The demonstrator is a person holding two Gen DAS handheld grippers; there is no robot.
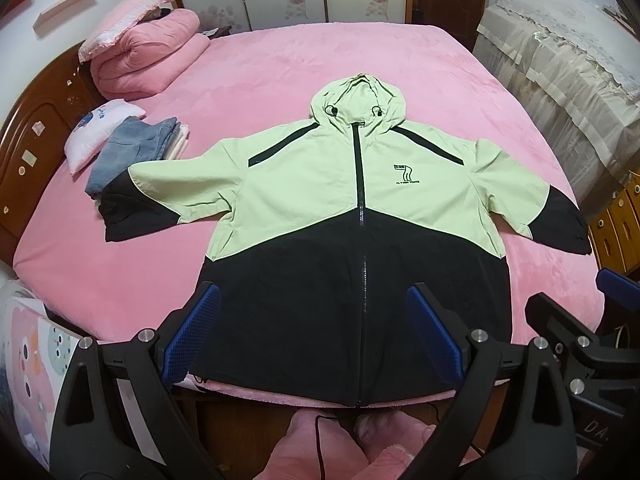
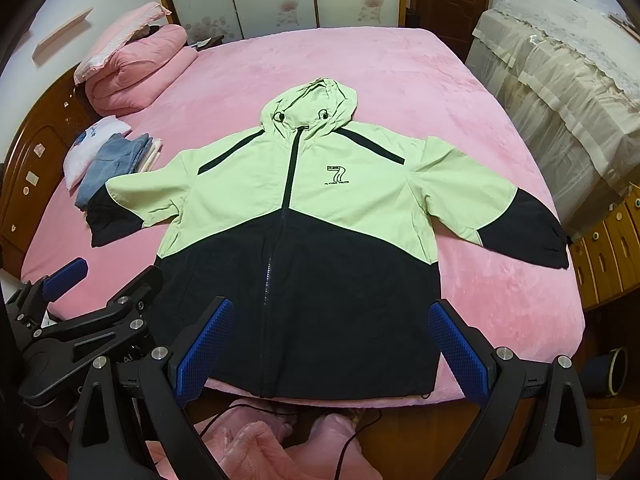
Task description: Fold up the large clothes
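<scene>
we see the jacket (image 1: 360,208) spread flat on the bed (image 1: 280,64), hood far, hem near. our left claw (image 1: 314,336) and right claw (image 2: 330,344) gape wide above the hem, holding nothing.

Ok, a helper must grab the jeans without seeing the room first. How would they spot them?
On the pink bed, look toward the wooden headboard side. The folded blue jeans lie by the jacket's black cuff, beside a small white pillow: the only denim blue item there.
</scene>
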